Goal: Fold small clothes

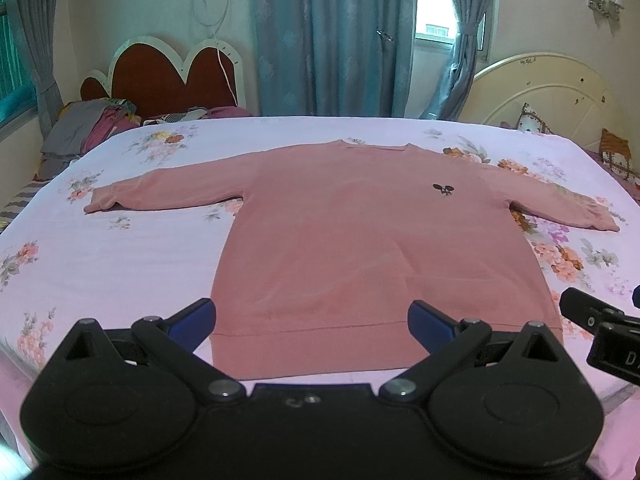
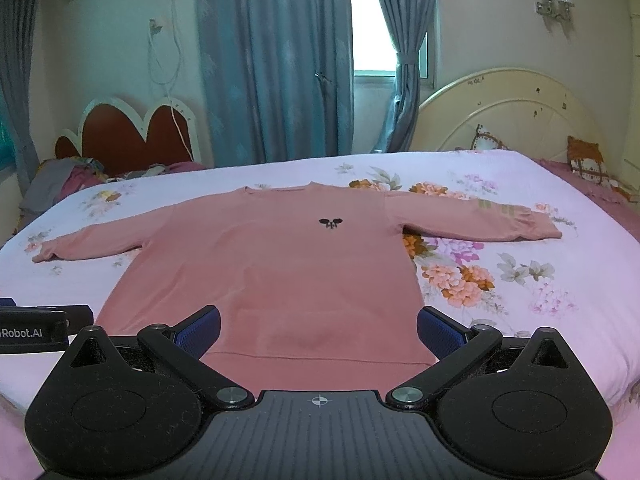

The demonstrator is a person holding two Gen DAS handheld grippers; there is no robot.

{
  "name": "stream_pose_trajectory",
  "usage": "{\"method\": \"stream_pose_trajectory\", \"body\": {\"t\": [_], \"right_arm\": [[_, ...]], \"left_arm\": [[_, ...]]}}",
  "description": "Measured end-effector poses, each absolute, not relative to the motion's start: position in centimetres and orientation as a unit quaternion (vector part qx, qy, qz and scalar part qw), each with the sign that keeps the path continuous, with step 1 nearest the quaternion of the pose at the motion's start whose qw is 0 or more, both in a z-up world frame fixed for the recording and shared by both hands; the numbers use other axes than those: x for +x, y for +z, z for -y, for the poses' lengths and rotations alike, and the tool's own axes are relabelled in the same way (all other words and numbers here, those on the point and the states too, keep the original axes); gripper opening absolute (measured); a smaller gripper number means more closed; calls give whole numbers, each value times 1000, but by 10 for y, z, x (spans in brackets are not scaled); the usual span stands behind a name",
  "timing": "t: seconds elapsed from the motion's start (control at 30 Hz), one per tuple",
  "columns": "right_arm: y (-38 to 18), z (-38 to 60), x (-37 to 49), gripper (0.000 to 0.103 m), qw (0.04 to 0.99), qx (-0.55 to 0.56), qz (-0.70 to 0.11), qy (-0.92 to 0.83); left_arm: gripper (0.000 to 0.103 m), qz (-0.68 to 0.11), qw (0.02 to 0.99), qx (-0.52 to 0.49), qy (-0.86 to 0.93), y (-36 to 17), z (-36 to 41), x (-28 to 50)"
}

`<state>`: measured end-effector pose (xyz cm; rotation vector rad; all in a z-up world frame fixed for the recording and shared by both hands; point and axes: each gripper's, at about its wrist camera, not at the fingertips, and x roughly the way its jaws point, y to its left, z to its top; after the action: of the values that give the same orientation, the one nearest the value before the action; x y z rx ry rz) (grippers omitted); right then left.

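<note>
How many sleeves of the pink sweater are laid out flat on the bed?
2. One sleeve stretches left, the other sleeve stretches right, both flat on the floral sheet. None hidden.

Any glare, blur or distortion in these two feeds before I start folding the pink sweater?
Left wrist view: window blown out behind the curtains, pink sweater evenly lit and sharp, bed edge bowed by fisheye, open left gripper slightly soft. Right wrist view: window again overexposed, sweater clear, open right gripper in focus, corners vignetted.
</note>
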<state>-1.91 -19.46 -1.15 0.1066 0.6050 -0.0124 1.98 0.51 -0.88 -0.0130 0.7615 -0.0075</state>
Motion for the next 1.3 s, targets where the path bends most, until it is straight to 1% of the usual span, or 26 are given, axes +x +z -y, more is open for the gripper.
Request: {"method": "stream_pose_trajectory", "body": {"t": [0.17,0.57,0.93,1.3], "right_arm": [[-15,195,-11,103,952,52,-302,-15],[-27,194,26,103,946,60,-316,-43],[-43,193,83,103,935,75,-337,-84],[-51,202,133,103,927,86,-339,-138]], "left_arm": [[102,-391,920,-6,-7,-13,-5,30],[102,-389,921,8,-18,-26,-13,69],[102,-401,915,23,-32,-44,-28,137],[102,-404,911,53,-61,-56,-33,209]]}}
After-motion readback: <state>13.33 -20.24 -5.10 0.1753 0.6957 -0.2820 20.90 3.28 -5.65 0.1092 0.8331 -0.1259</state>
